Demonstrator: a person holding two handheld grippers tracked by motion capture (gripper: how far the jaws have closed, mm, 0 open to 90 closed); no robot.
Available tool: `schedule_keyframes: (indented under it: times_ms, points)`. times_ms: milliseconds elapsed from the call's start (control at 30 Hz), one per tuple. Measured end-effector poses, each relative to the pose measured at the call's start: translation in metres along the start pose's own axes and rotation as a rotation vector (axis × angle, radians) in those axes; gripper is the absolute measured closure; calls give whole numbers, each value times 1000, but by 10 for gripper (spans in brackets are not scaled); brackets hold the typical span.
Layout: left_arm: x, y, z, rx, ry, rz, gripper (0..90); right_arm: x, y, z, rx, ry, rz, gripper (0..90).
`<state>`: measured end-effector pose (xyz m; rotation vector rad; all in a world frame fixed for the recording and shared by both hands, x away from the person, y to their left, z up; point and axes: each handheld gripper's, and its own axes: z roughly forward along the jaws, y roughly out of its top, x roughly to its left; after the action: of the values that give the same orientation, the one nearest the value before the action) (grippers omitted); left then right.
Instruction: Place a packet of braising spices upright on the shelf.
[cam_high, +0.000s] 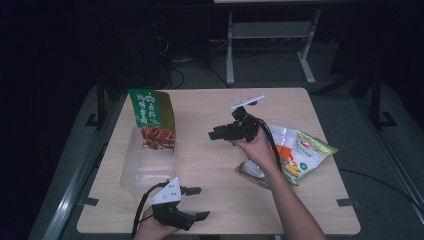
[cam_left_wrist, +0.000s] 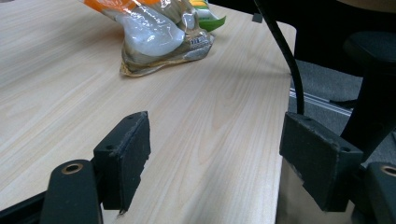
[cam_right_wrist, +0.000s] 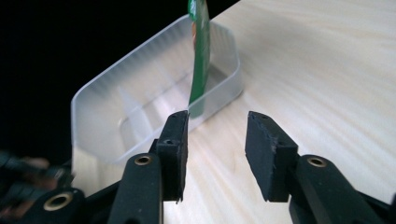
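Note:
A green snack bag (cam_high: 150, 119) stands upright in the far end of a clear plastic container (cam_high: 142, 172) at the table's left. In the right gripper view the green bag (cam_right_wrist: 200, 56) is edge-on inside the container (cam_right_wrist: 140, 107). My right gripper (cam_high: 212, 134) hovers mid-table and points left toward the container, open and empty (cam_right_wrist: 217, 154). My left gripper (cam_high: 200, 202) rests near the front edge, open, nothing between its pads (cam_left_wrist: 215, 158). A clear bag of mixed vegetables (cam_high: 305, 152) lies at the right, past the left gripper's jaws (cam_left_wrist: 159, 37).
The wooden table (cam_high: 215, 200) has bare room in the middle and front. A black cable (cam_left_wrist: 285, 51) hangs past the table's edge, with a dark chair (cam_left_wrist: 369, 70) beyond. A white table frame (cam_high: 270, 45) stands on the floor behind.

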<state>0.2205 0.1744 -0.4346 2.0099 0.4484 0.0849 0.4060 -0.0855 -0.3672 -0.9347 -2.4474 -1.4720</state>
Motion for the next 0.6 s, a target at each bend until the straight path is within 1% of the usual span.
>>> schedule_keyframes:
  times_ms: [67, 133, 167, 200, 300, 333, 367, 400, 500, 600]
  points:
    - [1, 0, 0, 1, 0, 4, 244, 1, -7, -8, 4, 3, 4, 573]
    - [1, -1, 1, -7, 0, -10, 243, 1, -15, -16, 7, 4, 0, 570]
    - [1, -1, 1, -6, 1, -10, 243, 1, -19, -19, 5, 4, 6, 565]
    - [1, -1, 1, -4, 3, -8, 240, 2, -23, -24, 9, 1, 7, 561]
    - [1, -1, 3, 14, 1, 6, 235, 3, -33, -33, -3, 3, 6, 558]
    - [1, -1, 3, 10, 2, -1, 235, 4, -37, -35, -3, 4, 7, 553]
    - [2, -1, 4, 8, 2, 2, 235, 4, -40, -38, 4, -1, 11, 550]
    - [2, -1, 4, 10, 4, 8, 235, 5, -44, -41, -3, -1, 5, 550]
    - [2, -1, 3, 8, 3, -2, 235, 5, -54, -47, -5, 3, 20, 547]
    - [4, -1, 3, 3, -1, -11, 237, 5, -63, -54, -20, -2, 24, 539]
